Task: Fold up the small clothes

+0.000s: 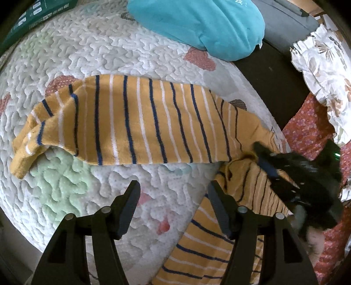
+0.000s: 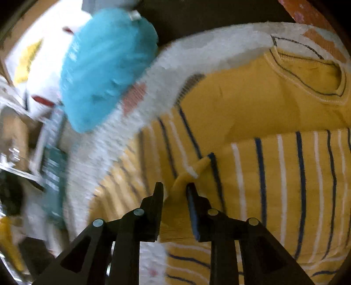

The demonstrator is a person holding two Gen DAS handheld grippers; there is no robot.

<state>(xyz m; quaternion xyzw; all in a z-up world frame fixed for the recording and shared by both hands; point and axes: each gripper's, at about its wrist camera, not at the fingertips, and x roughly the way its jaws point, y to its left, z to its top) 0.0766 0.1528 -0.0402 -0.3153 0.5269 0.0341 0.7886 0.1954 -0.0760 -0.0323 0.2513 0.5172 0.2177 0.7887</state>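
A small yellow sweater (image 1: pixel 136 122) with navy and white stripes lies on a white quilted bedspread (image 1: pixel 72 54). One sleeve stretches out to the left in the left wrist view. My left gripper (image 1: pixel 173 190) is open and empty, hovering above the quilt just below the sleeve. My right gripper (image 2: pixel 174 188) is shut on a pinched fold of the sweater (image 2: pixel 274 175) near the sleeve and body; it also shows in the left wrist view (image 1: pixel 263 155). The sweater's neckline (image 2: pixel 311 72) lies at the upper right of the right wrist view.
A folded turquoise garment (image 1: pixel 197 24) lies at the far side of the bed, also in the right wrist view (image 2: pixel 103 70). A green box (image 1: pixel 35 19) sits at the far left. A floral white cloth (image 1: pixel 324 68) and red patterned fabric (image 1: pixel 307 127) are at the right, past the bed edge.
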